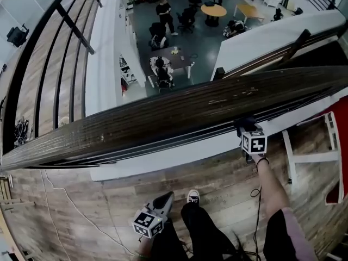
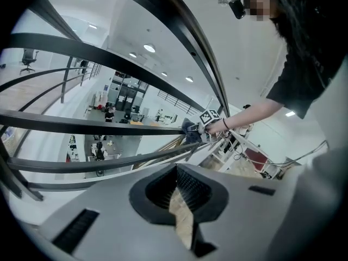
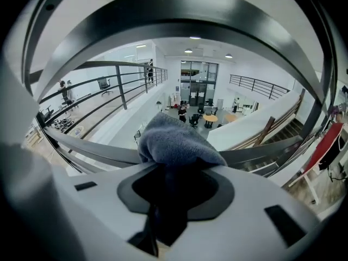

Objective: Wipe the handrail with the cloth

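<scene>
While right claw (image 1: pixel 244 125) is clamping cloth (image 3: pixel 176 140) at handrail (image 1: pixel 163 116) near edge, left claw (image 1: pixel 163 201) is hanging below, jaws together, empty; wiping seemingly just starting.

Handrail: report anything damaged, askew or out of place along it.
Nothing stands out. The wooden handrail runs unbroken, its grain streaked but not visibly damaged. The cloth is bunched in the right gripper, at the bars under the rail top. The left gripper hangs low, holding nothing.
</scene>
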